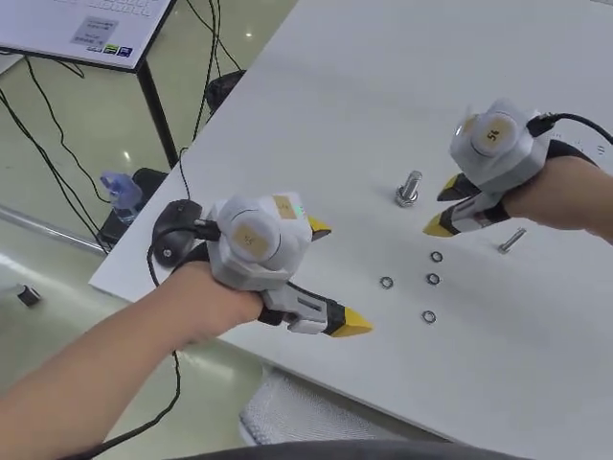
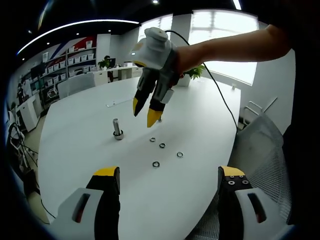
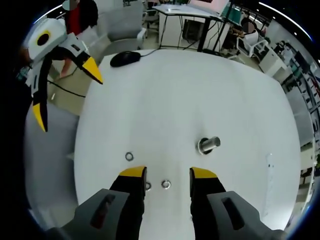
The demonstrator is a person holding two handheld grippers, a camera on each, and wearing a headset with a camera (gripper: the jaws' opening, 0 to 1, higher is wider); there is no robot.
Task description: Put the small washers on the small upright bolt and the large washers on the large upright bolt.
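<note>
1. While the task calls for washers threaded onto bolts, all four washers [image 1: 433, 279] lie loose and flat on the white table [image 1: 383, 96], in a small cluster just in front of the upright bolt [image 1: 409, 188]; none sits on its shank, so by this reckoning nothing is done and every washer is left to place.
2. One bolt stands head-down with its thread up; a second, thinner bolt [image 1: 511, 240] lies on its side a little beyond the washers, so it would seem to need standing up before it can take any; whether the washers differ in size is too fine to tell.
3. The right gripper [image 1: 443, 204] hangs just beside the upright bolt and above the washers, its yellow-tipped jaws parted and holding nothing; in the right gripper view one washer [image 3: 165, 184] shows on the table between the jaws and another [image 3: 129, 156] off to one side.
4. The left gripper [image 1: 335, 276] hovers near the table's near edge, well apart from the washers, jaws spread wide and empty; the left gripper view looks across the cluster towards the bolt [image 2: 117, 129].
5. Further out, a black mouse [image 3: 125, 58] rests at the far edge of the table, and a laptop [image 1: 86, 29] sits on a separate desk.
6. Writing: the round cap of the right gripper carries a label reading "54"; the left gripper's label and the laptop's stickers are too small to read.
</note>
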